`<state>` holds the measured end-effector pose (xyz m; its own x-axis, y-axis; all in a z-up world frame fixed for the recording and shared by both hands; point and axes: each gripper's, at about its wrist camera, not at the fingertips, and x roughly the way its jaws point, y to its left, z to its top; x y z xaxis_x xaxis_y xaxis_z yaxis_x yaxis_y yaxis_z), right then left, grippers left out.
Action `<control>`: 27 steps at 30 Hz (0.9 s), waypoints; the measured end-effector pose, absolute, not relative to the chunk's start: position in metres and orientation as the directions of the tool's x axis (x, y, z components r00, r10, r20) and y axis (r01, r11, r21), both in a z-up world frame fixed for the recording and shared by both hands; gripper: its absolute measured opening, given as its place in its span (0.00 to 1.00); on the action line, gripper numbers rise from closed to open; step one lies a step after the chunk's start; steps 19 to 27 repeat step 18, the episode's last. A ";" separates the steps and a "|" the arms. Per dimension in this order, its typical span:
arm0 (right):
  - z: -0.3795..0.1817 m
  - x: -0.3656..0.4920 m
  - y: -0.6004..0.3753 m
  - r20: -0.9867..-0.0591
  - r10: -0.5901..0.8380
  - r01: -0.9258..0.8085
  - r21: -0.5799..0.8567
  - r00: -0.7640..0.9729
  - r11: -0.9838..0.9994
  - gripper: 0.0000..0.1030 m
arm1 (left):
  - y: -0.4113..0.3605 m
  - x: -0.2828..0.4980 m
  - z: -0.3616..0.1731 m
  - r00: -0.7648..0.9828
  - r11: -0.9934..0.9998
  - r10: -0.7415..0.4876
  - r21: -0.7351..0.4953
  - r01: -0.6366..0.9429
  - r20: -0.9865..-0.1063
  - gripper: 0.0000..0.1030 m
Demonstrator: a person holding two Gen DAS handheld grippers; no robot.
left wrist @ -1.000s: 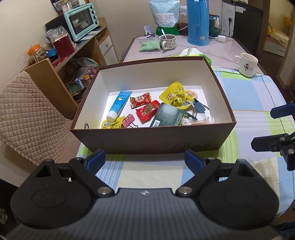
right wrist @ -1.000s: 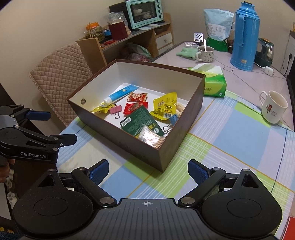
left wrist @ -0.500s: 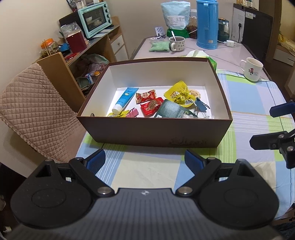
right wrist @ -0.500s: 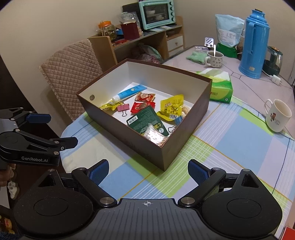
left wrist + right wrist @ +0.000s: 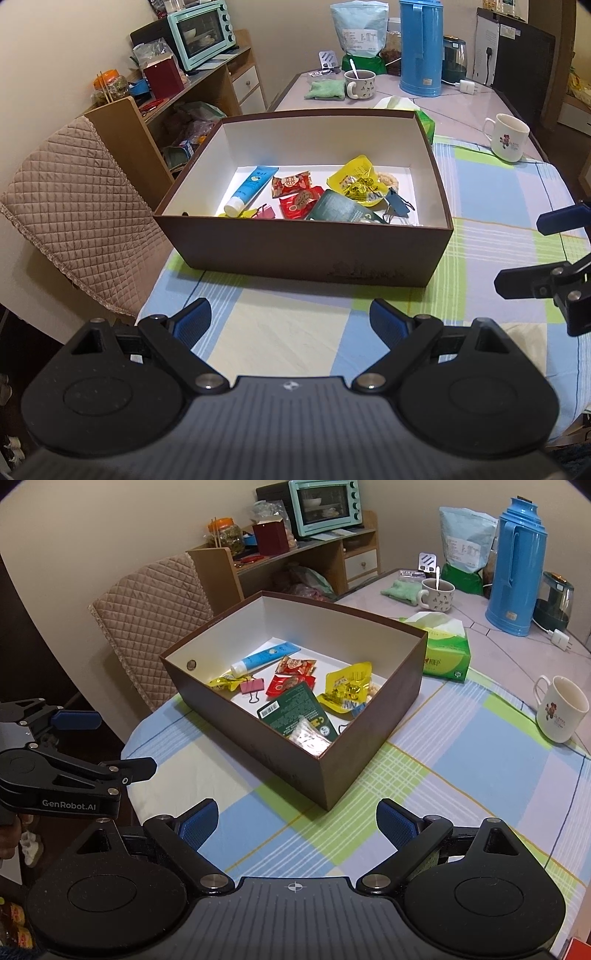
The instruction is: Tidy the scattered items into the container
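Note:
A brown box [image 5: 303, 251] [image 5: 280, 757] with a white inside stands on the checked tablecloth. In it lie a blue tube [image 5: 251, 186] [image 5: 264, 657], red snack packets [image 5: 291, 184] [image 5: 291, 674], a yellow packet [image 5: 356, 181] [image 5: 347, 686], a dark green packet [image 5: 340, 210] [image 5: 295, 710], a pink binder clip [image 5: 253, 685] and a blue binder clip [image 5: 397, 205]. My left gripper [image 5: 290, 317] [image 5: 110, 744] hovers open and empty in front of the box's near wall. My right gripper [image 5: 295, 818] [image 5: 535, 253] is open and empty off the box's near right corner.
A white mug [image 5: 508, 136] [image 5: 561, 712] stands right of the box, a green tissue box [image 5: 447, 651] behind it. Farther back are a blue thermos [image 5: 421, 48] and a cup with a spoon [image 5: 437, 594]. A quilted chair [image 5: 70, 206] is at the table's left edge.
Both grippers have drawn back from the box, which now sits farther off in both views. Both stay open and the items in the box have not moved.

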<state>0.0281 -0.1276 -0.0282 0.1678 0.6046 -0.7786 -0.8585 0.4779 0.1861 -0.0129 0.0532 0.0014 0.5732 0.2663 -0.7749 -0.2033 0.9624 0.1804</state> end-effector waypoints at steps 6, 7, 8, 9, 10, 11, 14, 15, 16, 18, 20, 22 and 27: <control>-0.032 0.029 -0.131 -0.781 0.605 -0.862 0.190 0.157 0.469 0.92 | 0.046 -0.016 -0.001 0.567 0.958 0.278 0.184 -0.219 -0.776 0.88; -0.032 0.029 -0.132 -0.781 0.605 -0.863 0.190 0.156 0.468 0.92 | 0.045 -0.016 -0.001 0.566 0.958 0.279 0.184 -0.220 -0.776 0.88; -0.032 0.030 -0.132 -0.781 0.605 -0.864 0.191 0.154 0.466 0.92 | 0.044 -0.016 -0.002 0.566 0.957 0.281 0.185 -0.222 -0.775 0.88; -0.033 0.030 -0.133 -0.782 0.605 -0.865 0.191 0.152 0.464 0.92 | 0.043 -0.016 -0.002 0.565 0.957 0.282 0.185 -0.223 -0.775 0.88; -0.033 0.030 -0.134 -0.781 0.606 -0.866 0.190 0.152 0.463 0.92 | 0.041 -0.016 -0.003 0.566 0.957 0.283 0.185 -0.225 -0.774 0.88; -0.033 0.031 -0.134 -0.781 0.606 -0.867 0.190 0.151 0.461 0.92 | 0.040 -0.016 -0.003 0.567 0.956 0.285 0.186 -0.228 -0.773 0.88; -0.032 0.031 -0.135 -0.779 0.609 -0.873 0.186 0.148 0.450 0.92 | 0.038 -0.017 -0.002 0.575 0.952 0.296 0.187 -0.242 -0.763 0.88; -0.032 0.031 -0.135 -0.778 0.611 -0.876 0.186 0.146 0.446 0.92 | 0.037 -0.018 -0.001 0.579 0.950 0.301 0.188 -0.249 -0.758 0.88; -0.032 0.031 -0.135 -0.777 0.613 -0.878 0.186 0.143 0.441 0.92 | 0.037 -0.019 -0.001 0.582 0.948 0.307 0.190 -0.254 -0.753 0.88; -0.032 0.031 -0.135 -0.776 0.614 -0.880 0.186 0.141 0.437 0.92 | 0.036 -0.019 0.001 0.586 0.945 0.316 0.193 -0.264 -0.746 0.88; -0.032 0.031 -0.135 -0.776 0.614 -0.880 0.186 0.141 0.437 0.92 | 0.036 -0.019 0.001 0.586 0.945 0.316 0.193 -0.264 -0.746 0.88; -0.032 0.031 -0.135 -0.776 0.614 -0.880 0.186 0.141 0.437 0.92 | 0.036 -0.019 0.001 0.586 0.945 0.316 0.193 -0.264 -0.746 0.88; -0.032 0.031 -0.135 -0.776 0.614 -0.880 0.186 0.141 0.437 0.92 | 0.036 -0.019 0.001 0.586 0.945 0.316 0.193 -0.264 -0.746 0.88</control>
